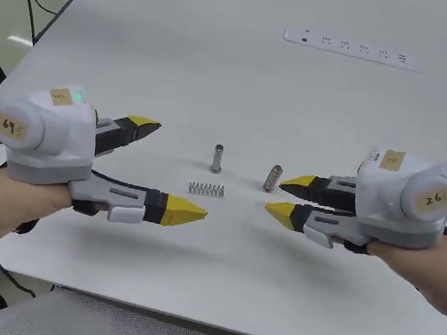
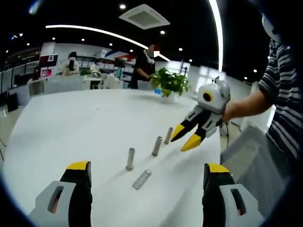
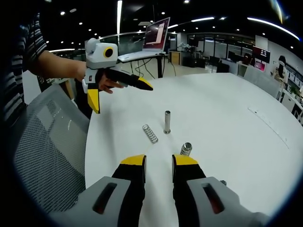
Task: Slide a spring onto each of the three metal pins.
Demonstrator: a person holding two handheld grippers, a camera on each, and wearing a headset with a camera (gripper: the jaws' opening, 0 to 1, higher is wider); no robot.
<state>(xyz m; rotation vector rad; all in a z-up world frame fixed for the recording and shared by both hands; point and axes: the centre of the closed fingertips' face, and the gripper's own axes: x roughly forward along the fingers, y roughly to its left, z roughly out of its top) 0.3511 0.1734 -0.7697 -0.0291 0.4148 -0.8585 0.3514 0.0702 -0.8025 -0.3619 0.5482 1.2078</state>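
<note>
The left tool [image 1: 163, 167] is empty, its jaws spread wide. A loose spring [image 1: 206, 189] lies flat on the white worktop [image 1: 218, 71] just ahead of its lower tip, and a bare pin [image 1: 217, 158] stands upright just beyond. The right tool [image 1: 288, 197] is also empty, its jaws parted by a narrow gap, with its upper tip close beside a spring-clad pin [image 1: 273, 178]. In the left gripper view, a third pin [image 2: 168, 135] stands near the right tool's tips.

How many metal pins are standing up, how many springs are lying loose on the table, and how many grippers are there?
Pins: 3
Loose spring: 1
Grippers, the left gripper and the right gripper: 2
Total: 6
</note>
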